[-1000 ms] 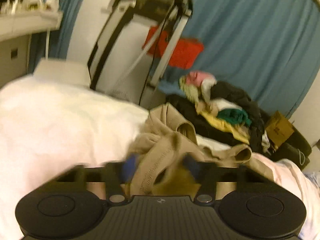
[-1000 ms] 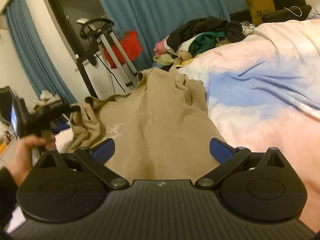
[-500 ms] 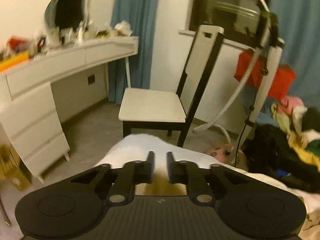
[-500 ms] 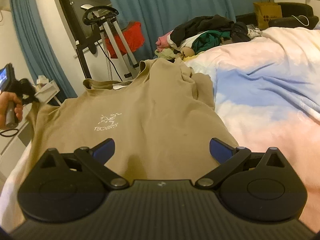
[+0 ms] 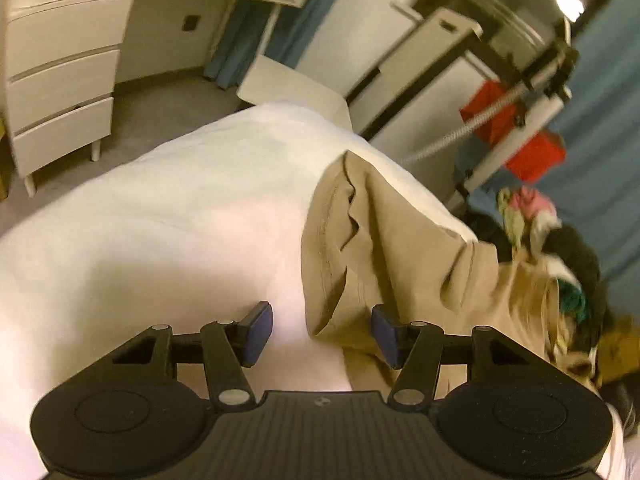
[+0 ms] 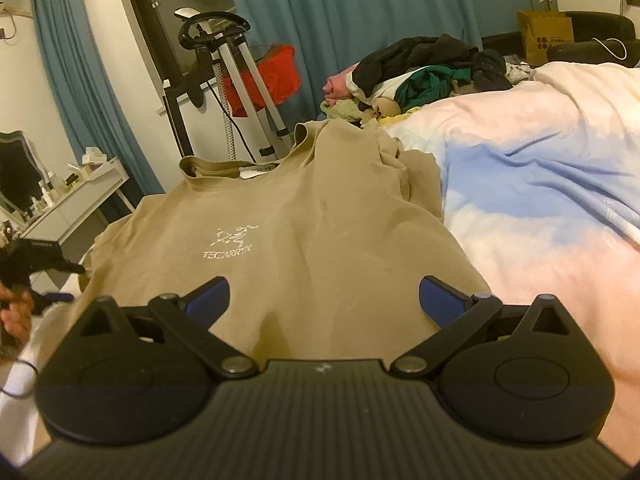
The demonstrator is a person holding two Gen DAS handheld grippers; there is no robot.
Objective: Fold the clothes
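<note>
Both jaw sets stand apart w/ nothing clamped. Left gripper: jaws opening, about half spread, shirt edge lying under the gap and toward the right pad, left pad over bare duvet; no pinch on cloth that I can see. Right gripper: jaws wide, released, hovering over the shirt's lower hem, shirt spread print-up ahead of and beneath them, neck farthest away; can't tell if pads brush the fabric. Risks, as I judge them: sleeve side by the left jaws is rumpled, so a fold now would trap creases; left view is blurred, so a hasty re-grab could pinch duvet w/ the shirt and drag both; far sleeve is bunched near the clothes pile, could snag there.
</note>
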